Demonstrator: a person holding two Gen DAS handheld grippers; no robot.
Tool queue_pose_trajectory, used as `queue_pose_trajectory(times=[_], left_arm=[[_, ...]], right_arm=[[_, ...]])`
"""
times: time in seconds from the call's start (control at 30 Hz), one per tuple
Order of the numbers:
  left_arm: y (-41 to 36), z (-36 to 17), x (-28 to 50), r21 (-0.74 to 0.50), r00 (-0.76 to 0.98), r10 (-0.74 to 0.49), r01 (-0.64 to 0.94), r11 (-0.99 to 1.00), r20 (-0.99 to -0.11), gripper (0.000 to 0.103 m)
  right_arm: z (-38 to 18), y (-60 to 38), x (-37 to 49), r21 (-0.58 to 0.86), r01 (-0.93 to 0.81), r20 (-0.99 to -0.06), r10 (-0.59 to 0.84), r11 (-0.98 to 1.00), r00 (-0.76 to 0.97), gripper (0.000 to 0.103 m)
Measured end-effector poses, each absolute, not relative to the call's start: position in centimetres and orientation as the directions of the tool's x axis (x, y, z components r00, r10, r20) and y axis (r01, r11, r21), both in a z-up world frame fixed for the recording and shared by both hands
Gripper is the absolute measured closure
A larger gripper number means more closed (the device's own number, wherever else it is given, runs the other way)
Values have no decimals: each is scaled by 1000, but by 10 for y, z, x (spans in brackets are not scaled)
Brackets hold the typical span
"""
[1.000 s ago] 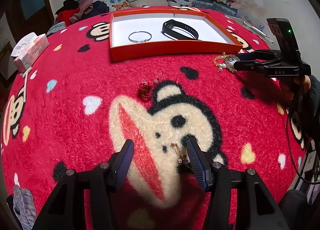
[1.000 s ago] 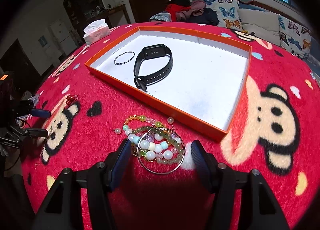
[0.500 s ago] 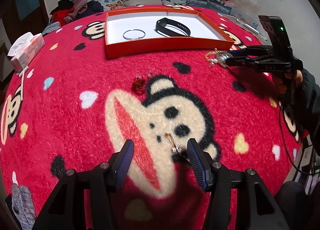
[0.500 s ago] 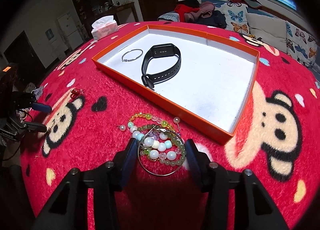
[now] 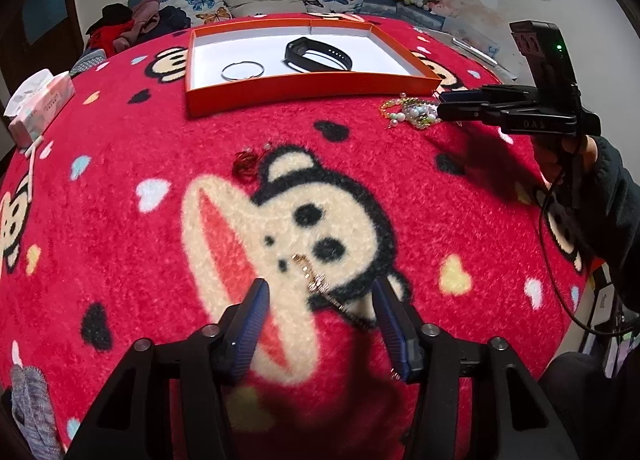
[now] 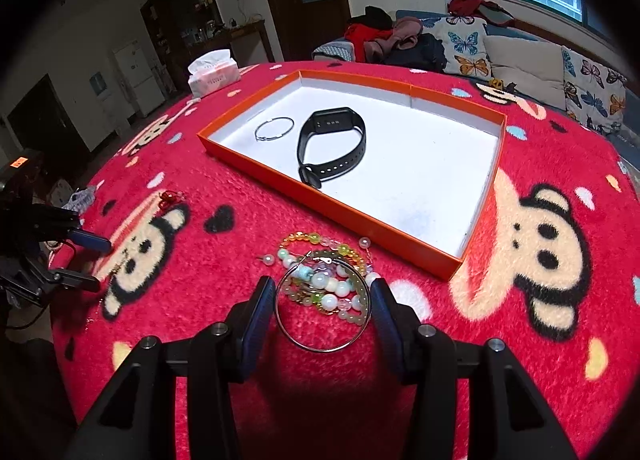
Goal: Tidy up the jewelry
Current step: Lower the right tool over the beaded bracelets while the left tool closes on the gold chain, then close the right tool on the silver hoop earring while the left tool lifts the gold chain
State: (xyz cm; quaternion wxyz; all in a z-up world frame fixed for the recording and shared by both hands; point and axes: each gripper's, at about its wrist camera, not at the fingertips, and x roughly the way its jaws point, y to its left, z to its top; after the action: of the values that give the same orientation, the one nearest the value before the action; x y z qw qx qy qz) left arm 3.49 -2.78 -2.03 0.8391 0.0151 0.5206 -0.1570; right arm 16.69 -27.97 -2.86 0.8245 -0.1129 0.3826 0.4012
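An orange tray [image 6: 476, 196] lined in white already holds a black wristband [image 6: 334, 144] and, to its left, a thin silver bangle [image 6: 274, 129]. Three pieces still lie on the red cartoon blanket: a beaded bracelet pile [image 6: 326, 284] between the spread right tongs [image 6: 322, 310], a gold chain [image 5: 316, 284] between the spread left tongs [image 5: 320, 310], and a small red ornament [image 5: 247, 165] farther off. Neither pair grips anything yet.
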Motion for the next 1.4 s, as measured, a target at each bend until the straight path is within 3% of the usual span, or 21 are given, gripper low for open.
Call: queue_pose_trajectory(times=[0.03, 0.1, 0.13, 0.43, 0.57, 1.1, 1.4], left_arm=[[-29, -21, 37, -137, 409, -246, 278, 951, -879, 56], [-32, -22, 40, -141, 403, -245, 271, 952, -882, 74], [-32, -24, 41, -142, 399, -243, 267, 953, -884, 76], [-35, -31, 42, -89, 409, -188, 249, 964, -893, 80], [-39, -32, 41, -55, 423, -167, 263, 963, -891, 91], [-37, -16, 40, -41, 469, -164, 262, 964, -868, 91], [-14, 34, 52, -45, 571, -169, 224, 973, -803, 91]], right_arm=[[-28, -279, 165, 119, -749, -719, 577, 652, 387, 49], [-26, -280, 163, 125, -750, -714, 584, 649, 386, 49], [-26, -279, 162, 126, -751, -712, 587, 648, 387, 49], [-27, -280, 161, 132, -746, -710, 587, 653, 388, 49], [-28, -280, 162, 133, -744, -710, 586, 655, 389, 49], [-30, -283, 164, 126, -740, -710, 581, 660, 397, 49], [-16, -277, 170, 109, -726, -697, 573, 679, 431, 49]])
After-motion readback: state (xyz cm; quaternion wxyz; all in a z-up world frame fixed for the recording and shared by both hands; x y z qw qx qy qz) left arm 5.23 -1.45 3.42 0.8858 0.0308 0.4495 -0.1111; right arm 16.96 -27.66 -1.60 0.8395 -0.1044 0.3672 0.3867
